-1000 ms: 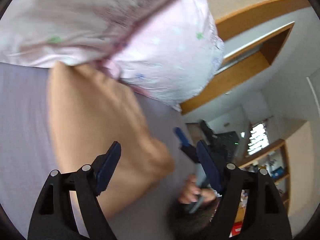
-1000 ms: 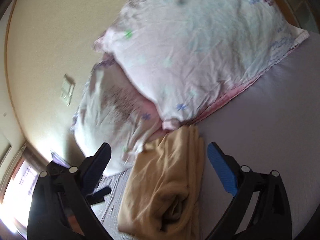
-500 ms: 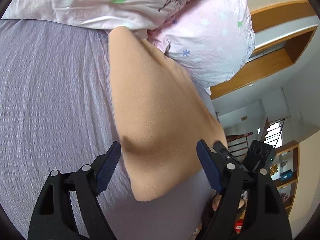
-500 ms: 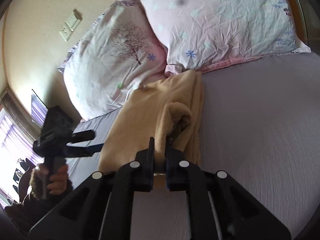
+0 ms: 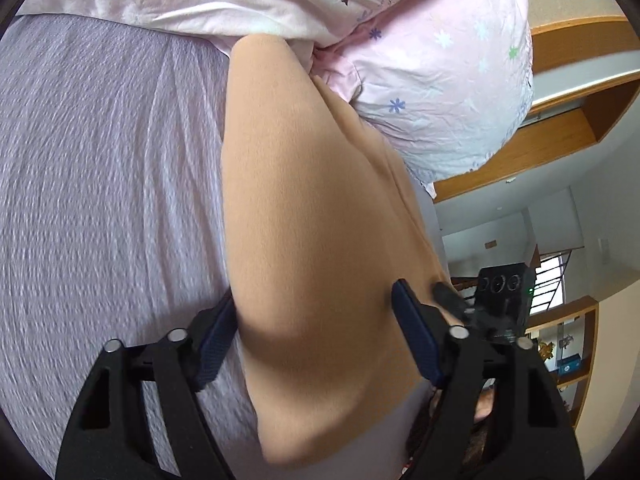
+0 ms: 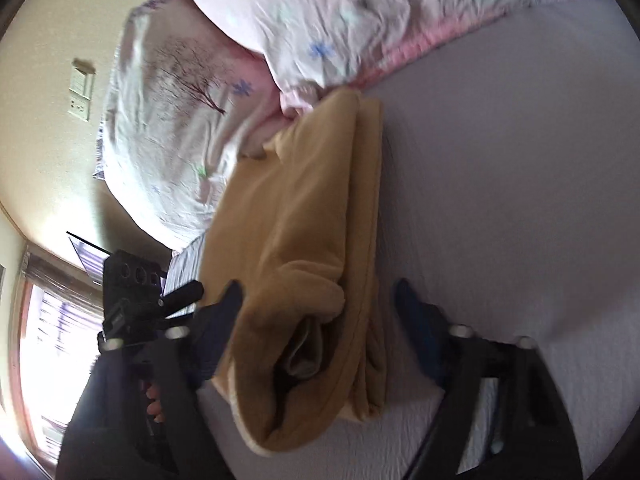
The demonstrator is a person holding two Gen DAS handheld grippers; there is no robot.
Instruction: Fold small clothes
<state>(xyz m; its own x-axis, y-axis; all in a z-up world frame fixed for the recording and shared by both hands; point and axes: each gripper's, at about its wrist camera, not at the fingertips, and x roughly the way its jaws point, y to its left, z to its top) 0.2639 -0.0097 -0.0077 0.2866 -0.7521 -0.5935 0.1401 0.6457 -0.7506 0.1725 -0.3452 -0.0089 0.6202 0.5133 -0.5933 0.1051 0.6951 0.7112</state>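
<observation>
A folded tan fleece garment [image 5: 312,216] lies on the lilac bedsheet [image 5: 100,200], its far end against the pink pillows. My left gripper [image 5: 312,332] is open, its blue pads on either side of the garment's near end. In the right wrist view the same garment [image 6: 304,240] shows stacked layers and a rolled opening at its near end. My right gripper [image 6: 320,316] is open, its jaws apart on either side of that end. The other hand-held gripper [image 6: 136,300] shows at the left of that view.
Two pink floral pillows [image 6: 320,32] lie at the head of the bed, also in the left wrist view [image 5: 440,80]. A wall socket plate [image 6: 82,92] and a bright window [image 6: 48,340] are at the left. Wooden shelves [image 5: 568,344] stand beyond the bed.
My right gripper, shut on the garment half a second ago, has opened. My left gripper has moved closer to the garment's end and stays open.
</observation>
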